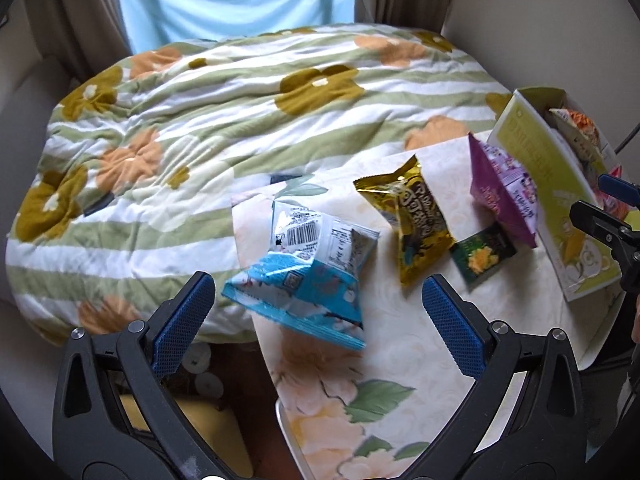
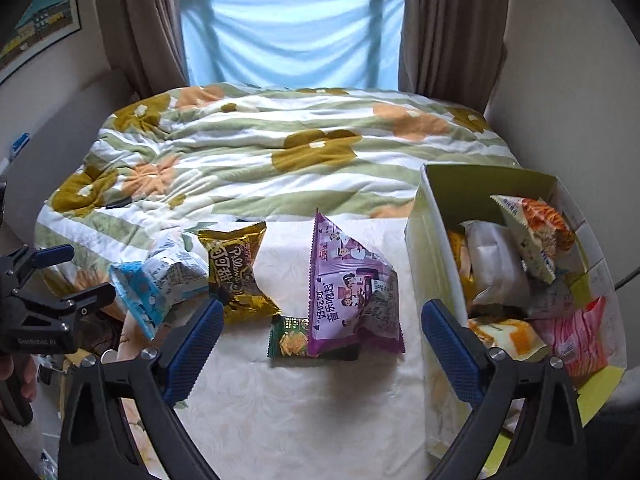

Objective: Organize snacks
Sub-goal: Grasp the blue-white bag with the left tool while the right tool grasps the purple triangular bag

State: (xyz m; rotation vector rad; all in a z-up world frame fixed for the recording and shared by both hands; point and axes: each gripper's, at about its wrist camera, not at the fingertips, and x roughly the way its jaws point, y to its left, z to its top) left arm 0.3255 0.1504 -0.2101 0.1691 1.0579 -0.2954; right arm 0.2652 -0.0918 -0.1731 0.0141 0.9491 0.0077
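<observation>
Four snack packs lie on a cream floral tablecloth (image 2: 304,408): a blue and white bag (image 1: 304,272) (image 2: 156,280), a gold bag (image 1: 416,220) (image 2: 238,272), a small dark green packet (image 1: 482,254) (image 2: 290,338) and a purple bag (image 1: 504,192) (image 2: 352,292). A yellow-green cardboard box (image 2: 440,216) (image 1: 548,184) at the right holds several snack packs. My left gripper (image 1: 320,308) is open, just in front of the blue bag. My right gripper (image 2: 322,332) is open, with the purple bag and green packet between its fingers, not touching.
A bed with a green-striped flowered quilt (image 2: 280,152) lies behind the table. Curtains and a window with a blue sheet (image 2: 292,36) stand beyond. The table's left edge (image 1: 264,344) drops to a cluttered floor.
</observation>
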